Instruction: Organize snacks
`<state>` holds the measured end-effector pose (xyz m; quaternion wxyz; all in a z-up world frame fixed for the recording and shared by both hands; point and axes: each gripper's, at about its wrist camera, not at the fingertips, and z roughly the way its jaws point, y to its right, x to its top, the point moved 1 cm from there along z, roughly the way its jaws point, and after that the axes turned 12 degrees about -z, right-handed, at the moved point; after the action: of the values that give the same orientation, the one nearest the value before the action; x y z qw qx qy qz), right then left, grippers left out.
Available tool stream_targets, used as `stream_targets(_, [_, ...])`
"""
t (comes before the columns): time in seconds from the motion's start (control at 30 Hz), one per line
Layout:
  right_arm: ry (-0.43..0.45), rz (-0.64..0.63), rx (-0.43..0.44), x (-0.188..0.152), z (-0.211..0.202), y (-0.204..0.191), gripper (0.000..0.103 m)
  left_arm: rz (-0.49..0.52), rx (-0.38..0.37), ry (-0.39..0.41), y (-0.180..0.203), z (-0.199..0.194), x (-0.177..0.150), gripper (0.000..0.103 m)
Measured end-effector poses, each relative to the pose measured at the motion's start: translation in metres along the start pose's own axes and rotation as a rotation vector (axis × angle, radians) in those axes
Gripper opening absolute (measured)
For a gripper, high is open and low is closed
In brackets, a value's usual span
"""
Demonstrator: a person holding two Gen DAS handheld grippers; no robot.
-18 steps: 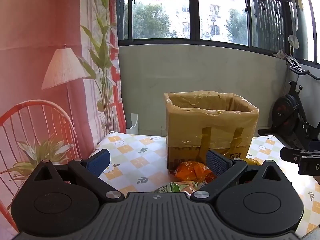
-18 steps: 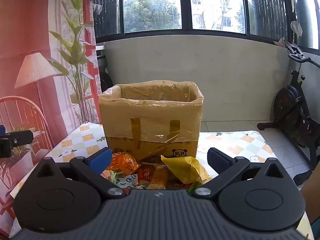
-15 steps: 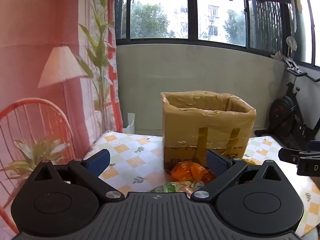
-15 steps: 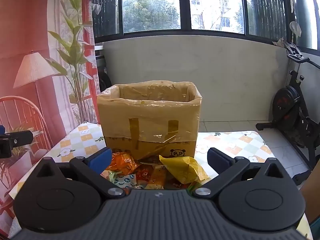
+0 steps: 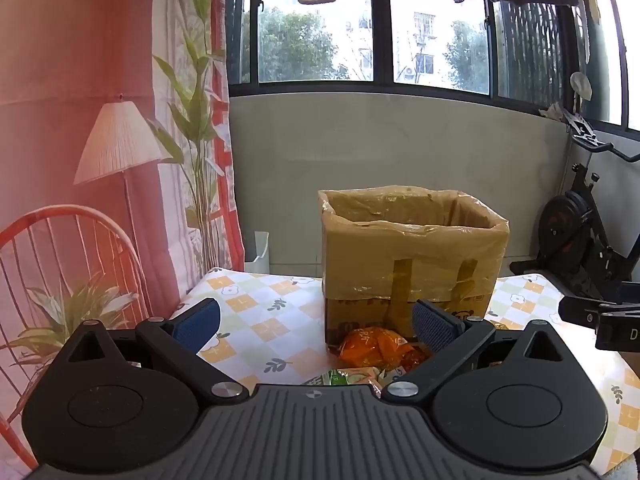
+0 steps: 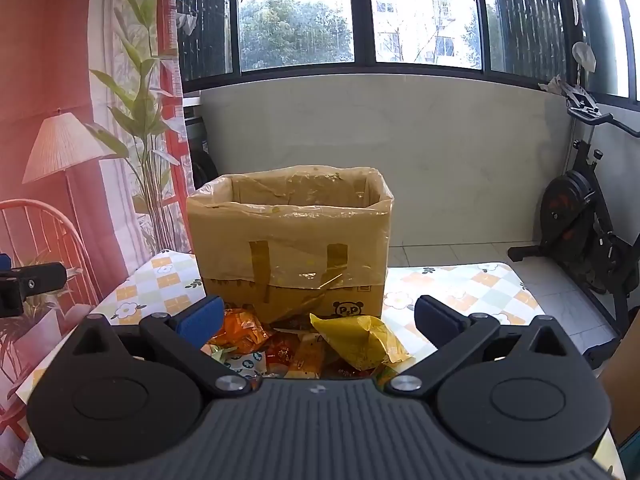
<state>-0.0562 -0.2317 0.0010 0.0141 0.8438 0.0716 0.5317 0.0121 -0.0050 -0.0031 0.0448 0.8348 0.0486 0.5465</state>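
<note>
Right wrist: crinkled yellow snack packet [image 6: 358,340] before box [image 6: 288,240].

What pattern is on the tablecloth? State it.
The tablecloth is checked in orange, pale green and white, with small flowers and leaf sprigs; clearest in the left wrist view.

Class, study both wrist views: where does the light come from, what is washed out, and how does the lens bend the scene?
Left wrist view: daylight floods through the window, buildings outside washed out; the cardboard box sits backlit yet sharp; frame edges bow outward. Right wrist view: same backlight; sun brightens the tablecloth; the yellow snack bag is clear, the exercise bike curves at the rim.
</note>
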Motion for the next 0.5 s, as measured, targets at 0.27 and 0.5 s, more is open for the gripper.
stream_targets(0.27, [-0.001,-0.001,-0.001,0.0001,-0.0001,-0.0012,0.103,-0.002,0.0,0.0,0.0019,-0.0017,-0.0014,0.103])
stream_targets(0.5, [-0.001,0.0,0.0,0.0006,-0.0003,-0.0008,0.103,-0.006,0.001,-0.002,0.0013,-0.0014,-0.0013,0.103])
